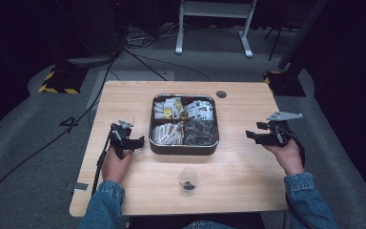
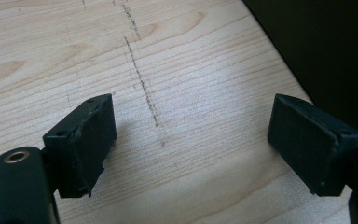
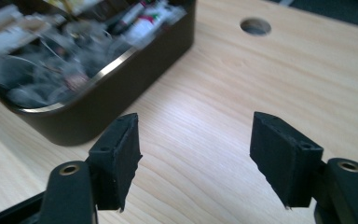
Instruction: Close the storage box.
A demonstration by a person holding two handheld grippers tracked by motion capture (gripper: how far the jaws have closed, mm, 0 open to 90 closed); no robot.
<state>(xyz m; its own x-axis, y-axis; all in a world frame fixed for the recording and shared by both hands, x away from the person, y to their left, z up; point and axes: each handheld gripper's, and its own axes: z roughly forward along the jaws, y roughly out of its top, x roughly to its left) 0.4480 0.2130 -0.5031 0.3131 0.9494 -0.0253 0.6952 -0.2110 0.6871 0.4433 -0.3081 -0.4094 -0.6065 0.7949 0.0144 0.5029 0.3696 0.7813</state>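
Tin [image 1: 184,147], dark-walled, packed with sachets [image 1: 169,134]

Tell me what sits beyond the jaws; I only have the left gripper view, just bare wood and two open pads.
Observer: A dark tin packed with small packets stands mid-table, to the right of the left gripper.
Operator: Anything nearer the person?
Observer: A clear cup with something dark at its bottom stands in front of the tin.
Operator: And the other hand?
Observer: The right gripper is open with nothing between its jaws, over bare wood beside the tin's wall.
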